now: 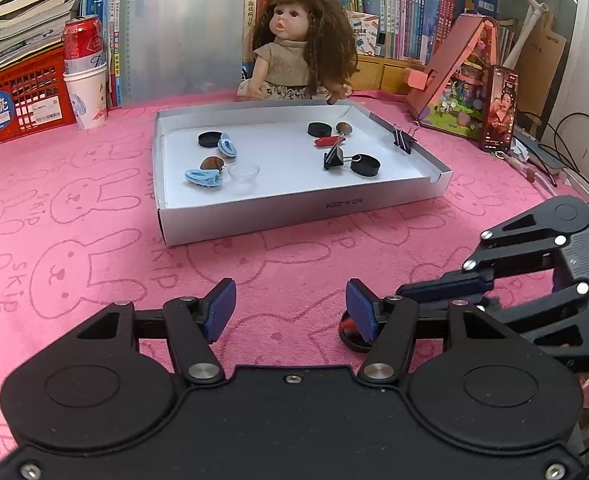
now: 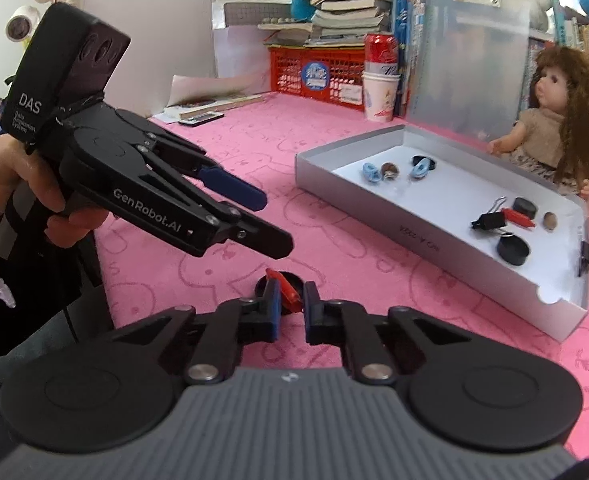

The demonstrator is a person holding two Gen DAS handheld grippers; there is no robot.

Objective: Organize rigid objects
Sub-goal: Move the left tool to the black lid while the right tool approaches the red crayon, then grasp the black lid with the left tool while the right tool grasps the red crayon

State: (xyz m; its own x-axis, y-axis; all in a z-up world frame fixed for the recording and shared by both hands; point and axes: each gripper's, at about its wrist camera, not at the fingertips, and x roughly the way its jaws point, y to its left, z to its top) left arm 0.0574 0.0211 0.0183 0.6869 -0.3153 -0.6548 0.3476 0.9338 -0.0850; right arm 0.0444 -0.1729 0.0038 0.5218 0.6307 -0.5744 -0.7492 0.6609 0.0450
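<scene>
A shallow white box (image 1: 294,210) (image 2: 434,240) lies on the pink cloth. It holds black caps (image 1: 365,164), blue clips (image 1: 202,177), nuts, a binder clip (image 1: 333,157), a red clip (image 1: 326,141) and a clear dish (image 1: 243,171). A black cap (image 2: 278,280) with a red clip (image 2: 284,286) in it sits on the cloth in front of the box. My right gripper (image 2: 292,304) has its narrowly parted fingers around the red clip; whether it grips is unclear. My left gripper (image 1: 290,308) is open and empty just left of that cap (image 1: 352,336).
A doll (image 1: 302,44) sits behind the box. A red can in a paper cup (image 1: 84,76) and a red crate (image 1: 18,100) stand at the back left. A phone (image 1: 500,108) and toy house (image 1: 458,80) are at the right. A binder clip (image 1: 402,140) is on the box rim.
</scene>
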